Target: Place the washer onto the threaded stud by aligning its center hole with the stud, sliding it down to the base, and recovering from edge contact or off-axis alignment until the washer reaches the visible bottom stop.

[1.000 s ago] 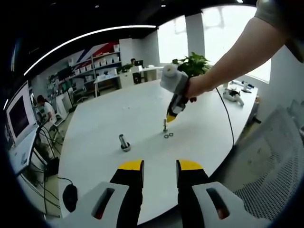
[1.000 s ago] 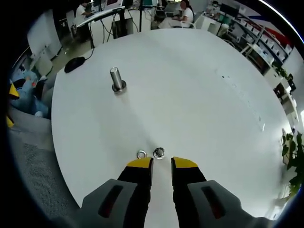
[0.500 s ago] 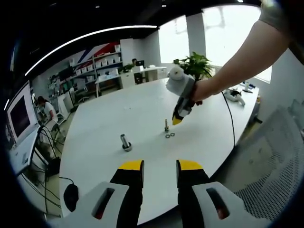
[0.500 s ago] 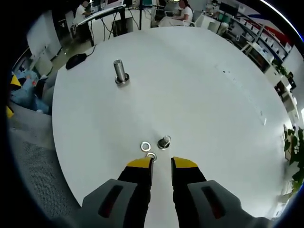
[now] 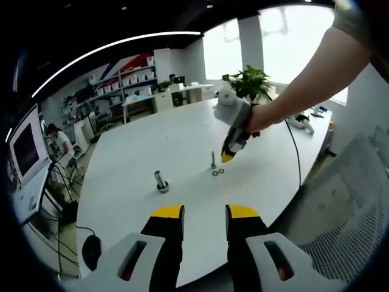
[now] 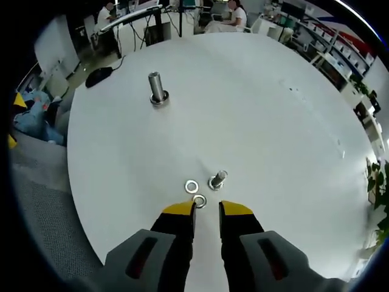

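White round tabletop (image 6: 292, 152) in an open office, shelves and desks behind. Looks like the pick-up step, nothing grabbed yet: right claw (image 6: 206, 208) hovering jaws apart just above the nearer washer (image 6: 199, 201), second washer (image 6: 191, 185) just beyond it, both flat on the tabletop beside the small stud (image 6: 217, 179). Bigger stud (image 6: 157, 89) standing well apart, bare. Left claw (image 5: 205, 212) hanging back near the table edge, jaws apart, empty. Next probably: drop down, pinch one washer by its rim, lift, line the hole up over the small stud. Hard to tell threads on either stud, or which stud is the target. From the left gripper view, right claw (image 5: 227, 157) tips too small to read, washers just specks.
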